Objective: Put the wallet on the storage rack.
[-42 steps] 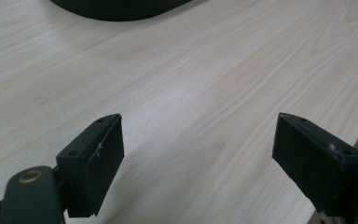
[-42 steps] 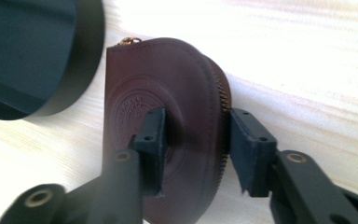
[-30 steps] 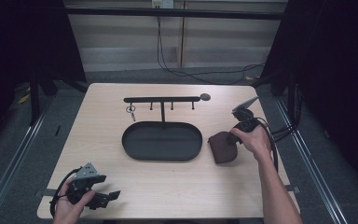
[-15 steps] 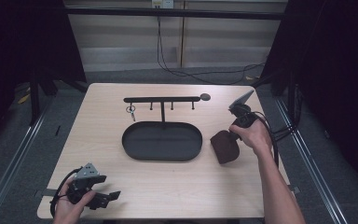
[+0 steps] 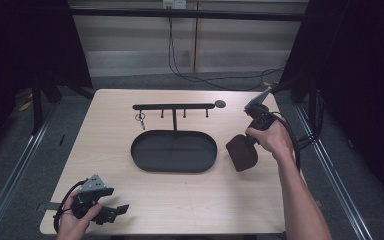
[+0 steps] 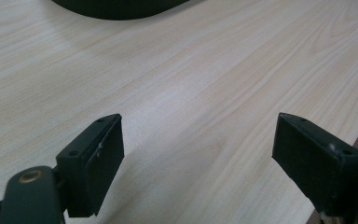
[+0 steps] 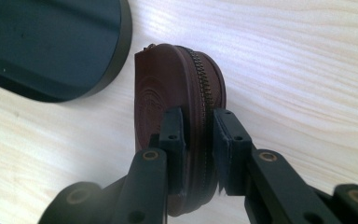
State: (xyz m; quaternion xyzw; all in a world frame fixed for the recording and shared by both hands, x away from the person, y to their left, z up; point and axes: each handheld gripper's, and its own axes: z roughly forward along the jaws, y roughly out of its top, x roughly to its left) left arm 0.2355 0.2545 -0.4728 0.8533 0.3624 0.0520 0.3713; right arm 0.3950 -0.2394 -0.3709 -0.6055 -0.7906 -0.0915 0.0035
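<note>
L gripper (image 5: 111, 212) sits at near-left table (image 5: 180, 200) corner, jaws wide, nothing between them; in the left gripper view just bare wood ahead and a sliver of the tray's rim at top. Well apart from the work, so L hand is the far one. Moving right: black oval tray (image 5: 174, 151) mid-table, low rim, empty inside, long axis running left-right; behind it a black hook rack (image 5: 174, 106) on a post, a small key ring (image 5: 140, 118) hanging at its left end, small round disc (image 5: 220, 104) at the bar's right end. Then the pouch (image 5: 241, 152): just right of tray's right end, near but not touching it, held by the R gripper (image 7: 198, 140), which comes at it from the right/back. R jaws have just been closing and now sit narrow, pads pinching the pouch across its thickness, either side of the zip. Key relation: tray lies left of the held pouch, so the likely next move is a short carry leftward over the rim, R hand the near one by far. Pouch looks: dark brown, leather-like, rounded/oval outline, flattish, metal zip running round its edge, faint embossed rings on the face; in the right gripper view it stands on edge, zip edge facing the cam, lower part seems close to the table; can't tell if clear of it.
</note>
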